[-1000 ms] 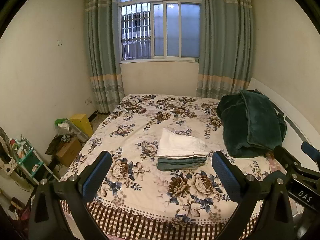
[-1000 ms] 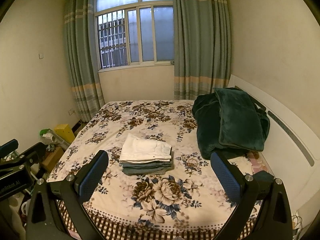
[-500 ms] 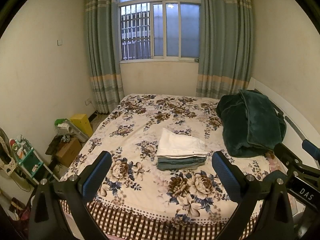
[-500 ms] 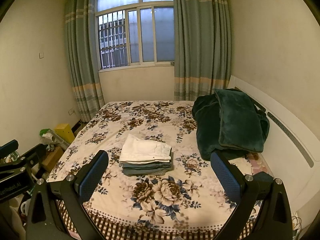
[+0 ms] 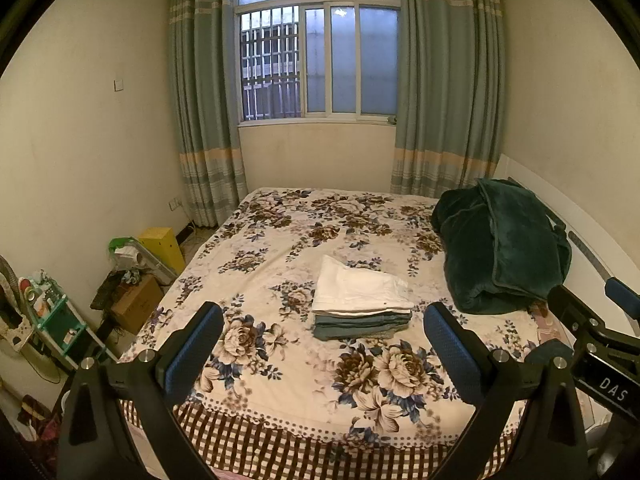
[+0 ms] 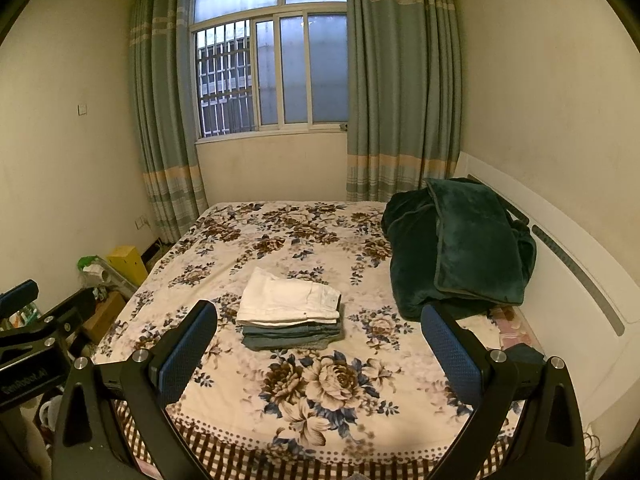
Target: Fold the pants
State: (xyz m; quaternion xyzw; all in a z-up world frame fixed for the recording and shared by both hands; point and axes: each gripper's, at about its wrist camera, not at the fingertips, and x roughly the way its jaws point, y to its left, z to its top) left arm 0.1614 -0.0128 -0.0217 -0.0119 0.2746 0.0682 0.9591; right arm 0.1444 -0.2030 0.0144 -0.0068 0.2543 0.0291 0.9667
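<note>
A neat stack of folded pants (image 5: 360, 304) lies in the middle of the floral bed (image 5: 280, 384), white pair on top, grey-green pairs beneath; it also shows in the right wrist view (image 6: 290, 312). My left gripper (image 5: 322, 340) is open and empty, held back over the foot of the bed, well short of the stack. My right gripper (image 6: 318, 340) is open and empty, also over the foot of the bed (image 6: 320, 416). The right gripper's body shows at the right edge of the left wrist view (image 5: 592, 332).
A dark green blanket (image 5: 504, 244) is heaped at the bed's right side by the white headboard (image 6: 576, 272). Boxes, a yellow bin (image 5: 162, 242) and a green shelf (image 5: 60, 320) crowd the floor on the left. Window and curtains stand behind.
</note>
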